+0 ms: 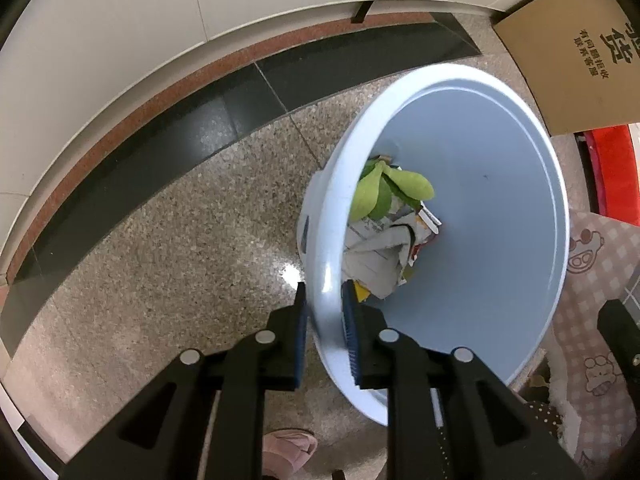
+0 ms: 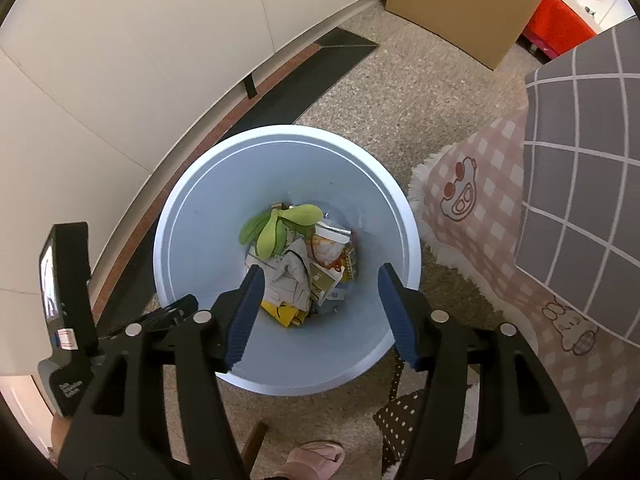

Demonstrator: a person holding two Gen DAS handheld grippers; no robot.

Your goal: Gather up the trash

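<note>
A pale blue round trash bin (image 1: 500, 184) stands on the speckled floor. It holds crumpled paper and wrappers (image 1: 384, 252) and a green leaf-shaped plush (image 1: 384, 190). My left gripper (image 1: 325, 312) is shut on the bin's near rim, one finger outside and one inside. In the right wrist view the bin (image 2: 200, 248) lies below my right gripper (image 2: 320, 280), which is open and empty above the trash (image 2: 308, 276). The left gripper (image 2: 176, 308) shows there at the bin's left rim.
A cardboard box (image 2: 464, 4) stands by the white wall (image 2: 120, 60). A pink checked rug (image 2: 500, 216) and a grey grid cloth (image 2: 580, 160) lie right of the bin. A red item (image 2: 560, 24) sits behind. A pink slipper (image 2: 316, 458) is at the bottom.
</note>
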